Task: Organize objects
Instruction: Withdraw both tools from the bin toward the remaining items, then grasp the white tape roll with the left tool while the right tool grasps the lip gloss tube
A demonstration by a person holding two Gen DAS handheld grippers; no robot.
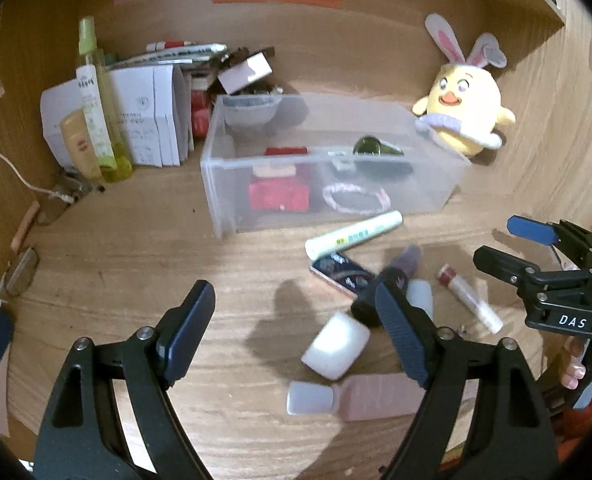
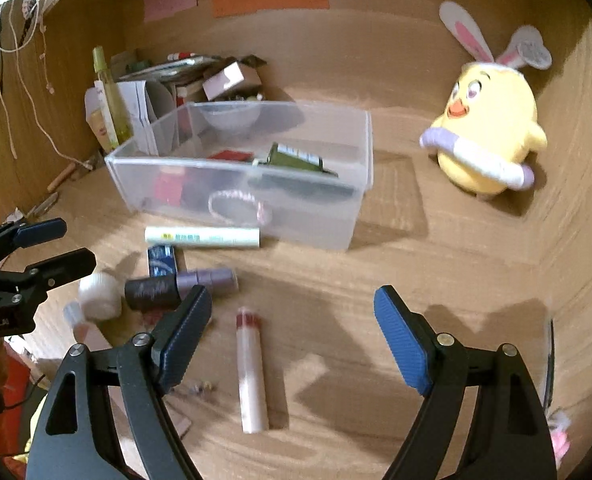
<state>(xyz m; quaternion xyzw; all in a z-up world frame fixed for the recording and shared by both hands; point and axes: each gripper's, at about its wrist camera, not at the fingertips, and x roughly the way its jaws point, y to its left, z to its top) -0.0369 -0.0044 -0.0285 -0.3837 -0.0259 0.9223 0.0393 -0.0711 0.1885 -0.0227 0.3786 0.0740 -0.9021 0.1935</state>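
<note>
Several cosmetics scattered | white-green tube (image 1: 354,235) beside clear bin (image 1: 223,168), partly filled

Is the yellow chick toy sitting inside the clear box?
No, the yellow chick toy sits on the wooden desk to the right of the clear box, apart from it.

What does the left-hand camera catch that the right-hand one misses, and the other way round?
Only the left wrist view shows eyeglasses by the left wall. Only the right wrist view shows hanging cords at upper left. Both show the clear plastic bin, yellow chick plush, green-and-white tube, and both open grippers.
</note>
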